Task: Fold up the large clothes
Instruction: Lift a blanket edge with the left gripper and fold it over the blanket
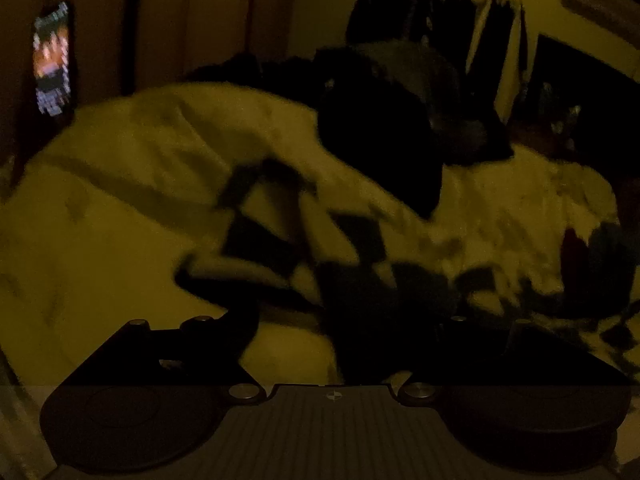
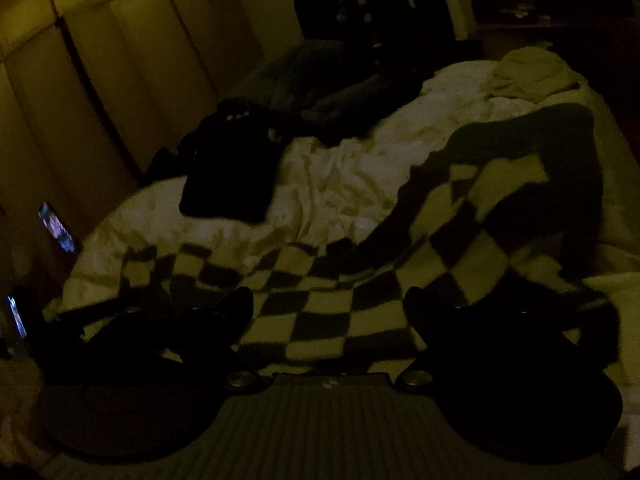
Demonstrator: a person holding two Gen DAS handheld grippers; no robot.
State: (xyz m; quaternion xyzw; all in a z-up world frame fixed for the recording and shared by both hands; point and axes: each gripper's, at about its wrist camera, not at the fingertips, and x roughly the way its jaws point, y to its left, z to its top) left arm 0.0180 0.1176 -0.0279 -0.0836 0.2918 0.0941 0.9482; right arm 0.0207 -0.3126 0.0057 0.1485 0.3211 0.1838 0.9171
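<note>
A large black-and-pale checkered cloth (image 2: 320,304) lies spread over the near part of a bed's white sheet (image 2: 340,176). Its far right end is rumpled. My right gripper (image 2: 328,300) hangs just above it, open, the fingers wide apart and gripping nothing. The left wrist view is blurred. There a raised fold of the checkered cloth (image 1: 280,216) stands ahead of my left gripper (image 1: 344,316). Its left finger (image 1: 240,320) is clear of the fabric, with pale sheet showing beside it. The right finger is lost in dark cloth. The jaws stand wide, so open.
A black garment (image 2: 228,176) and a dark pillow (image 2: 304,76) lie farther back on the bed. A pale green cloth (image 2: 528,72) sits at the far right corner. A padded headboard (image 2: 100,60) runs along the left. A lit phone screen (image 2: 56,228) glows beside the bed.
</note>
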